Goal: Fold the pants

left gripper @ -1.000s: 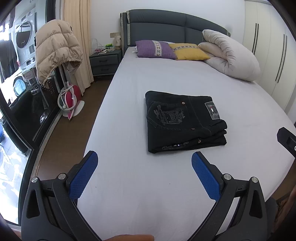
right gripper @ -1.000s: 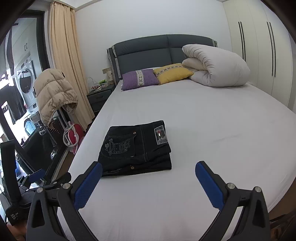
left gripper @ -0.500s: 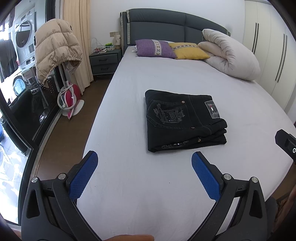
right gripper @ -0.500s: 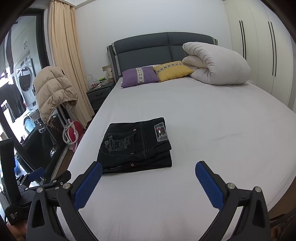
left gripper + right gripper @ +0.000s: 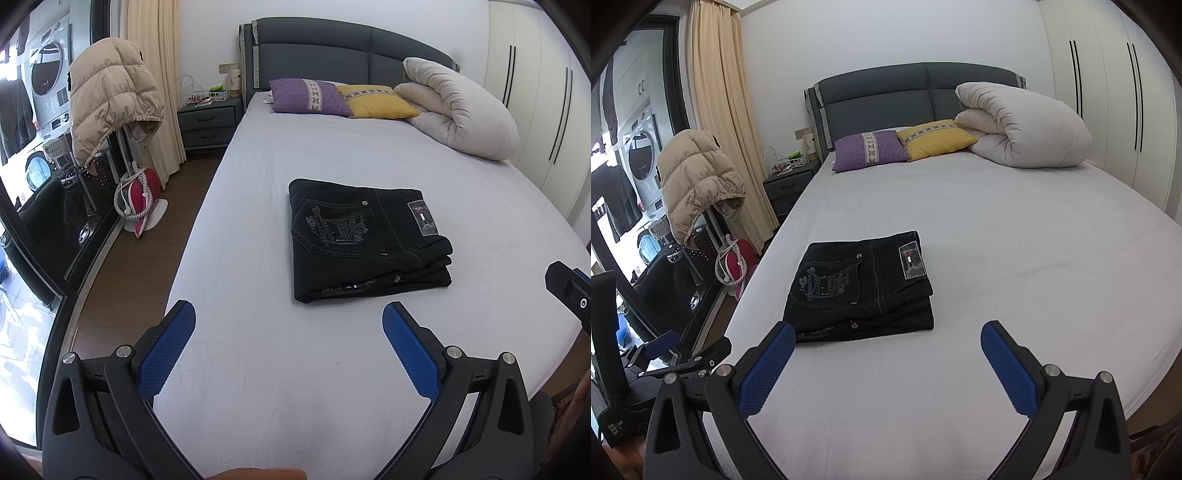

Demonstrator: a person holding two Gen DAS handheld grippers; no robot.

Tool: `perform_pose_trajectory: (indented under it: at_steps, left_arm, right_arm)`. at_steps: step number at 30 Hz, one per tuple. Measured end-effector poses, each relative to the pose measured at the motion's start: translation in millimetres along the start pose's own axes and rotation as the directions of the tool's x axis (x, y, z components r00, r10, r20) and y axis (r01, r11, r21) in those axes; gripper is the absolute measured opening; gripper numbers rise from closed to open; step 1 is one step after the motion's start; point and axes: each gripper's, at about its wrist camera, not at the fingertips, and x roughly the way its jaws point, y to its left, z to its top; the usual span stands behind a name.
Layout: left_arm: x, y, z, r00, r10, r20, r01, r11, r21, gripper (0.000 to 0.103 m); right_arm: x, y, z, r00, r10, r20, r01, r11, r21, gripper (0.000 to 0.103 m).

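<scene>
Lying folded across the bed (image 5: pixel 332 369), pants (image 5: pixel 365 240) waistband rightward; both grippers gape empty

Black pants (image 5: pixel 365 240), folded into flat rectangle, back pocket up, lying on bed.

My 2 cameras look from the foot end of the white-sheeted bed (image 5: pixel 332 155) toward its dark grey padded headboard (image 5: pixel 916 88). Both see the folded black denim pants (image 5: pixel 365 240) (image 5: pixel 864 291) nearby.
</scene>
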Motion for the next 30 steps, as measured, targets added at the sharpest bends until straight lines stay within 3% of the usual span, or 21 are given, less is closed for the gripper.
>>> perform_pose_trajectory:
  at_steps: [30]
  left_arm:
    - [-1.2,-1.7,-1.0,1.000,0.002,-0.001,-0.002,1.000,-0.002,0.103]
  right_arm:
    - [0.2,1.7,-3.6,1.000,0.003,-0.003,-0.003,1.000,-0.002,0.103]
